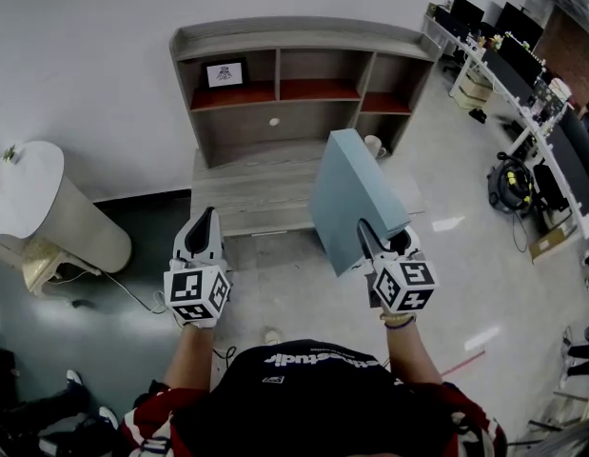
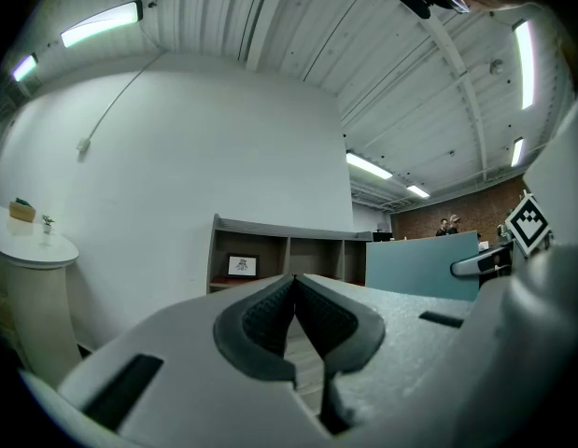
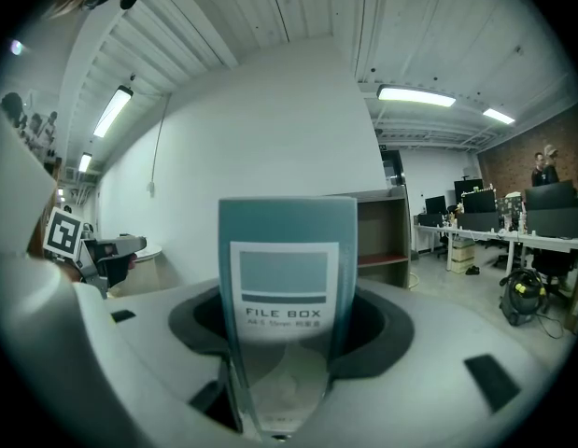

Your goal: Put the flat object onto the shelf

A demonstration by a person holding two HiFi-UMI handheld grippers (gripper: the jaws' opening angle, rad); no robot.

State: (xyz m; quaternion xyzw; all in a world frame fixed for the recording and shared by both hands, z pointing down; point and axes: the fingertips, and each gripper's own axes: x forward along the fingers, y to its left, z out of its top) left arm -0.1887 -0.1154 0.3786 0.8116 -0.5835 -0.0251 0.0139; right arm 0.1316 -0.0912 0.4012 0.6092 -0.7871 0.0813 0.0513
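File box [image 1: 356, 198] is up in my right gripper [image 1: 384, 244], whose fingers [image 3: 387, 329] are clamped across its thickness at the labelled end. It stands tilted in the air in front of the shelf [image 1: 304, 38], apart from it. I judge the pickup done, with the carry and the placement both left, since no part of the box touches the unit. My right hand is held forward, and the box rises away from me toward the shelf's right half. My left gripper [image 1: 206, 222] hangs beside it, empty, its fingers [image 2: 260, 320] together. It points at the shelf's left side, where a small framed picture [image 1: 225, 73] sits.
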